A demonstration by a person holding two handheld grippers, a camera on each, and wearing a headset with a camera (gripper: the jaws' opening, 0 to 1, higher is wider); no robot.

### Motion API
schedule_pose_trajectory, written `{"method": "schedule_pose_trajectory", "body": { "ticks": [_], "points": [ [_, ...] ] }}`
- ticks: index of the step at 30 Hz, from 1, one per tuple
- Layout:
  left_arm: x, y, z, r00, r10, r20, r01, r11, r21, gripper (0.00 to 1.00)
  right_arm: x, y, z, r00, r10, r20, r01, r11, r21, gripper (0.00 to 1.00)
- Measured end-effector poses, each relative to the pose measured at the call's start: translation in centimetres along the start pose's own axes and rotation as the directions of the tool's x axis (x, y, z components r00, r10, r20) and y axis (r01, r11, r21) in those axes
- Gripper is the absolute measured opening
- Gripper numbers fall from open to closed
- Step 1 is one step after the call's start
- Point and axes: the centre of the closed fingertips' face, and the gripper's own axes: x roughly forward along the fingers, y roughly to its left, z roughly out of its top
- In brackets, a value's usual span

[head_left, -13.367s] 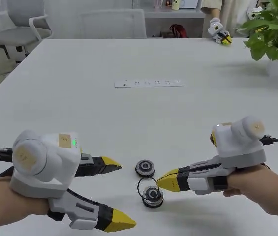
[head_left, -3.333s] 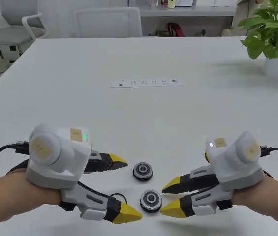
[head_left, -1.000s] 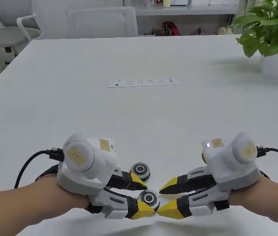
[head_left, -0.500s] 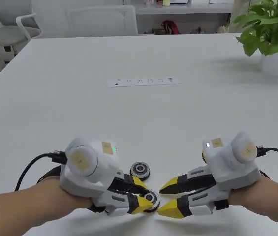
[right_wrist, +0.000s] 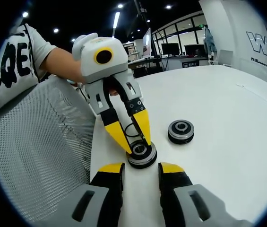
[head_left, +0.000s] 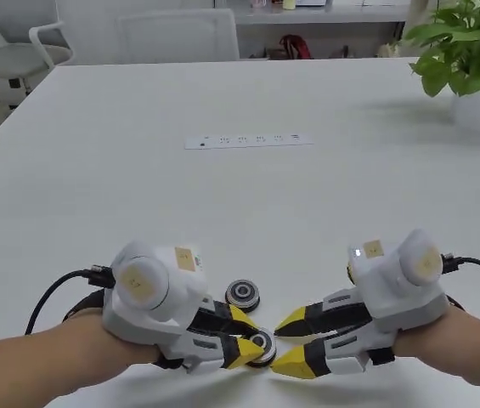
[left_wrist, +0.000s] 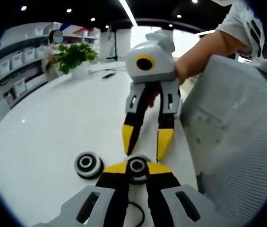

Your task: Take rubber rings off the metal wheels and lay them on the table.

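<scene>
Currently two metal wheels sit on the white table (head_left: pixel 248 204), one behind the other at its near edge. The near wheel (head_left: pixel 262 343) is held between the yellow tips of the left gripper (head_left: pixel 244 336), whose two jaws have closed onto its sides; the left gripper view shows a tip touching each side of it. The far wheel (head_left: pixel 242 293) stands free just beside it, touched by nothing. Both wheels show a dark outer band. One loose ring (left_wrist: pixel 136 215), thin and black, lies flat on the table under the left gripper, behind the held wheel. The right gripper (head_left: pixel 278 342) faces the left one, its jaws parted with nothing between them, its tips just short of the near wheel. Farther up the table lies one white power strip (head_left: pixel 249 140), and one potted plant (head_left: pixel 465 51) stands at the far right corner. One mesh chair back (right_wrist: pixel 38 151) rises beside the table edge.
</scene>
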Motion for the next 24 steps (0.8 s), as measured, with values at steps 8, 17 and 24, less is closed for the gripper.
{"method": "schedule_pose_trajectory", "body": {
  "ticks": [8,17,24],
  "points": [
    [-0.01,0.09,0.0,1.0,0.005,0.003,-0.005,1.0,-0.002,0.14,0.25,-0.13,0.21,0.9999,-0.011,0.004,0.011,1.0,-0.016,0.25],
    [-0.02,0.11,0.0,1.0,0.007,0.004,-0.007,1.0,-0.001,0.14,0.63,-0.08,0.21,0.9999,-0.011,-0.009,0.01,0.999,-0.04,0.23],
    [-0.04,0.14,-0.01,1.0,0.006,0.006,-0.006,1.0,-0.002,0.14,0.71,-0.26,0.11,0.9997,-0.013,-0.02,0.012,0.998,-0.064,0.21]
  ]
}}
